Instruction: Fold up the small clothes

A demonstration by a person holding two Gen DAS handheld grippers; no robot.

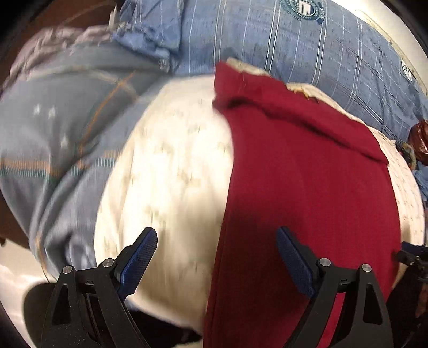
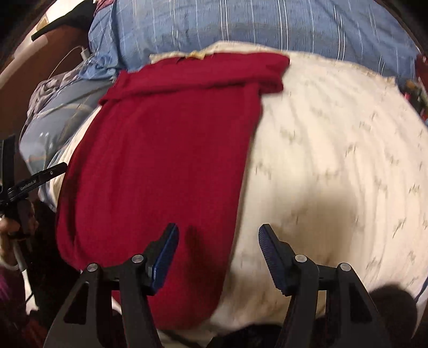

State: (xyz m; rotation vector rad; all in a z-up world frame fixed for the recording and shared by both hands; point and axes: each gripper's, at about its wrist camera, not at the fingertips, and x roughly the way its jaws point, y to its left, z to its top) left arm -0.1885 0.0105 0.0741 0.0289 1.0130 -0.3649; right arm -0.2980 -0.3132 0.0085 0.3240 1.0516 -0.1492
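Note:
A dark red garment lies flat in a long folded strip on a cream patterned cloth, with its far end turned over in a thick fold. It also shows in the right wrist view. My left gripper is open and empty, hovering over the garment's left edge near its near end. My right gripper is open and empty, hovering over the garment's right edge near its near end. The left gripper's body shows at the left of the right wrist view.
The cream cloth covers a bed. A blue striped pillow lies beyond the garment, also in the right wrist view. A grey-blue blanket is bunched at the left. A white cable runs at the far left.

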